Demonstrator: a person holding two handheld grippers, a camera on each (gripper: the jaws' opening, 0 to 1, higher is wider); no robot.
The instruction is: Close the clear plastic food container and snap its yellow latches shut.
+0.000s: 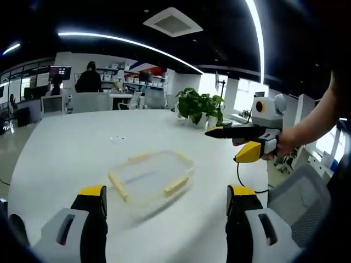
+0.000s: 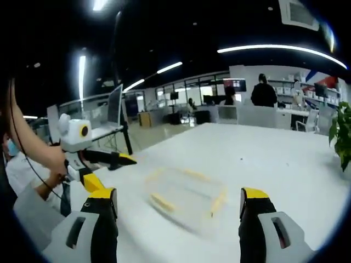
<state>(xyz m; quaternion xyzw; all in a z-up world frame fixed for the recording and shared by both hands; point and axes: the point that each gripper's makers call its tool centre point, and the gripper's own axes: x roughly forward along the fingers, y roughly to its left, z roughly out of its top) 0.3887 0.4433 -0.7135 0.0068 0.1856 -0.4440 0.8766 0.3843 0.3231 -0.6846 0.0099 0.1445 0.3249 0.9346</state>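
Nearest us, our left tool (image 1: 167,200) hangs with jaws spread wide and nothing between them, lined up on the clear plastic food container (image 1: 151,178) out on the white tabletop (image 1: 66,148), well in from its edges. Its yellow latches (image 1: 175,184) ring the rim; whether they are snapped we cannot tell. Our right tool (image 2: 178,204) hovers wide open and empty too, facing the container from the opposite side, likely so we can press both sides.
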